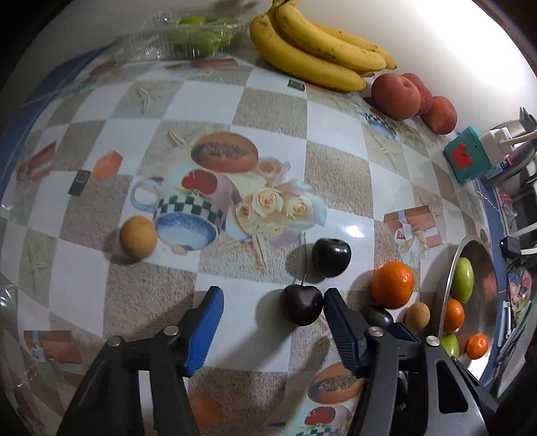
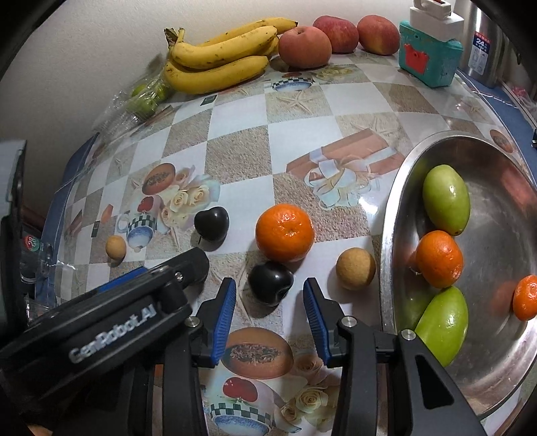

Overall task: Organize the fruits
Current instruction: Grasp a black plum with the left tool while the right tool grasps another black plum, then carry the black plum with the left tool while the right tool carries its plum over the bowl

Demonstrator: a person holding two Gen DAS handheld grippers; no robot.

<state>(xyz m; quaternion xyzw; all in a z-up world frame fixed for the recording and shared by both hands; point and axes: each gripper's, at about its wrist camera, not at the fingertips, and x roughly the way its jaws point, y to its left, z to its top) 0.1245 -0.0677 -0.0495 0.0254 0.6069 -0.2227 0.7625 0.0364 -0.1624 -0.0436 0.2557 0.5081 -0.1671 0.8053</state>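
Two grippers spread, left gripper [image 1: 273, 298] touching one cherry [image 1: 303, 304], right gripper [image 2: 269, 295] around another cherry [image 2: 270, 283], bowl [image 2: 389, 214] cut off.

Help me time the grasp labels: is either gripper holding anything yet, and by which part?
Nothing held yet. The left gripper straddles a dark cherry, the right gripper another cherry; neither clamps.

Teal box [image 2: 430, 57] with white plug [image 2: 436, 20], steel canister [image 2: 483, 43] behind
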